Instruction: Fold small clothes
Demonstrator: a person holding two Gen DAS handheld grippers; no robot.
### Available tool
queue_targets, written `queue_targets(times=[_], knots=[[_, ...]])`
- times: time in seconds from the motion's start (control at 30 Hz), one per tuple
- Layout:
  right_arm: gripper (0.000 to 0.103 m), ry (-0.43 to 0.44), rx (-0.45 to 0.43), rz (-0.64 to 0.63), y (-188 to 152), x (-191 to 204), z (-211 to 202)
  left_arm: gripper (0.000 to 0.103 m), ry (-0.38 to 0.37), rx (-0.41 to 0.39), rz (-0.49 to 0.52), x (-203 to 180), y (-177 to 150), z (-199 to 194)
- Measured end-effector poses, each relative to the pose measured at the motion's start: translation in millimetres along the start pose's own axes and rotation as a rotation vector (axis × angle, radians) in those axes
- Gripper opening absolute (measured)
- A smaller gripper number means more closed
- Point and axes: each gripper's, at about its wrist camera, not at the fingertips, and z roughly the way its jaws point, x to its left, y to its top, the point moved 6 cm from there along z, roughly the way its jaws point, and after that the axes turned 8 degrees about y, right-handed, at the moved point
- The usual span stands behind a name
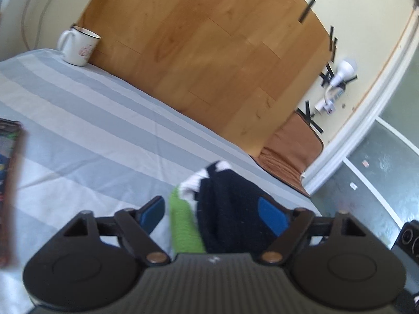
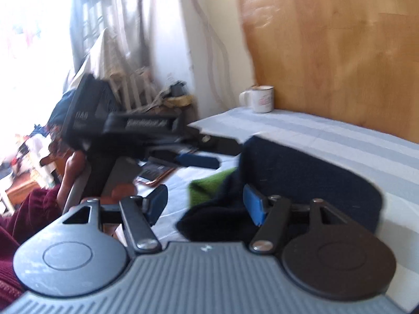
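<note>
step: folding the dark navy garment (image 2: 301,172) on the bed (image 1: 86,120); judging by the bunched cloth, the fold is only partly made
left hand-held gripper (image 1: 213,212): jaws spread wide, blue pads on either side of the cloth, nothing pinched; released
right hand-held gripper (image 2: 207,201): jaws also spread, right pad against the navy cloth, left pad over bare sheet; released, no hold visible
garment location: lying on the striped sheet near the bed's side edge, right in front of both grippers; the left gripper body shows in the right wrist view, just beyond it
green piece (image 1: 183,225): knit green cloth touching the navy one on its left; white band (image 1: 199,180) at the far end; cannot tell if these are one garment or several
long axis: in the right wrist view the navy piece runs from near-left to far-right, roughly along the bed's stripes; near end crumpled, far end flatter with a rounded edge
how to do it well: close on a single layer at an edge, not the whole bunch; lift low, carry over along the long axis, match edges, let go only once flat
risk: frames are motion-blurred, edge is hard to locate; catching the green piece too would drag it
bystanders: mug (image 1: 78,45) by the headboard (image 1: 209,52), well apart
</note>
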Motion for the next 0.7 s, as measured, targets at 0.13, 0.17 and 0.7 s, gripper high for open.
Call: queue_targets(times=[0.13, 0.17, 0.7], knots=[[0.034, -0.126, -0.056, 0.124, -2.3, -41.6, -25.4, 0.087, 0.056, 0.024, 0.049, -10.5, -1.3, 23.1], [0.030, -0.156, -0.056, 0.146, -3.9, -51.6, -25.2, 0.086, 0.077, 0.026, 0.059, -11.4, -0.1, 28.4], [0.035, -0.244, -0.074, 0.139, -26.6, -58.6, -21.2, 0.091, 0.125, 0.055, 0.067, -12.1, -16.3, 26.6]])
